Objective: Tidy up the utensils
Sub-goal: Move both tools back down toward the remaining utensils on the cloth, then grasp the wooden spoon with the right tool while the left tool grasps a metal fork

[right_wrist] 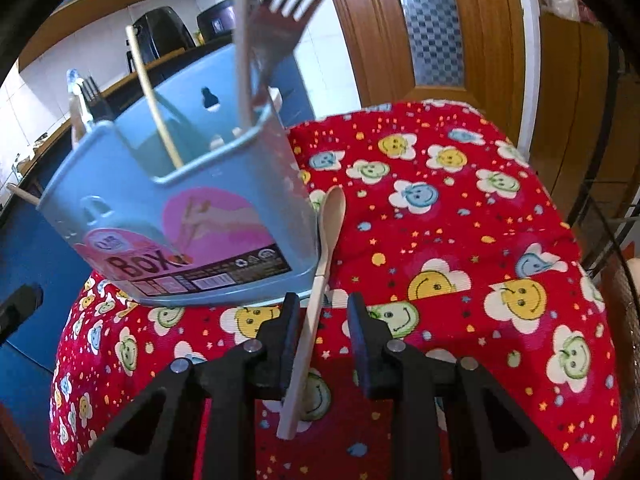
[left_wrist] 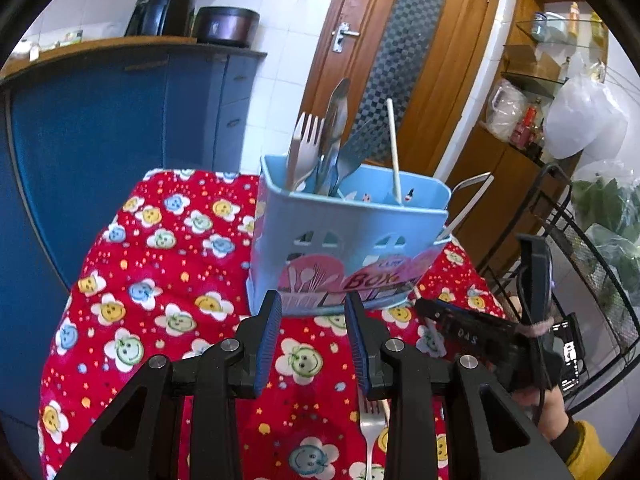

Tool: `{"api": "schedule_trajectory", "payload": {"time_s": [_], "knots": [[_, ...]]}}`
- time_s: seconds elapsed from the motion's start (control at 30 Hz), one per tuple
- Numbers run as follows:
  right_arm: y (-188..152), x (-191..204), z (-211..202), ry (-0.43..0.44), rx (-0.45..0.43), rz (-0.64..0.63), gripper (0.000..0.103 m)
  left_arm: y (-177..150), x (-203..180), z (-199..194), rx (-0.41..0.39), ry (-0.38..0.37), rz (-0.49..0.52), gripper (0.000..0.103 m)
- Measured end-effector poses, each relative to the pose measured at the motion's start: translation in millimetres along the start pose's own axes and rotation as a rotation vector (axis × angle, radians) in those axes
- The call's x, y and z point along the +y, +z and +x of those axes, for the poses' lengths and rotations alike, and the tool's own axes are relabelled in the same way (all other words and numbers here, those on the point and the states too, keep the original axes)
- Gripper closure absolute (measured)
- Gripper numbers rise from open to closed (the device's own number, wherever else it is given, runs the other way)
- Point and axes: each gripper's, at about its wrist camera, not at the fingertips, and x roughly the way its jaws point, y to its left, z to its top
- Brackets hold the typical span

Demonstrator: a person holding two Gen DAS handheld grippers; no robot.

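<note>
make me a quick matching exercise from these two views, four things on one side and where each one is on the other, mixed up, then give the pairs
Things
1. wooden spoon
2. loose fork
3. utensil box
4. black appliance

Places
A. standing on the red smiley cloth
B. lying between the right hand-held gripper fingers
C. on the counter behind
D. flat on the cloth under the left hand-held gripper

Pairs: 1-B, 2-D, 3-A, 4-C

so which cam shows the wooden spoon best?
Right wrist: the wooden spoon lies full length on the red cloth, between the right gripper jaws beside the blue box. The left wrist view shows no clear sight of it.
</note>
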Motion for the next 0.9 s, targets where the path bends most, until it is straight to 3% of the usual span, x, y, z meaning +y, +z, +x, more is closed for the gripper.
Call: {"api": "schedule_trajectory", "payload": {"time_s": [0.2, 0.33, 0.6, 0.9], "knots": [[7.7, -4.3, 12.8, 0.027, 0.044, 0.015, 0.091, -5.9, 5.6, 4.0, 0.022, 0.001, -0.016, 0.070], [8.3, -7.8, 12.4, 0.050, 0.051, 0.042, 0.094, -10.5, 7.2, 4.7, 0.033, 0.004, -0.014, 0.070], [1.8, -20.9, -8.8, 0.098, 0.039, 0.128, 0.096, -17.6, 5.9, 5.2, 0.068, -0.002, -0.005, 0.070], [-13.4, -36.5, -40.8, 0.210, 0.017, 0.239, 0.095, -35.9, -6.6, 7.6, 0.147, -0.032, 0.033, 0.070]]}}
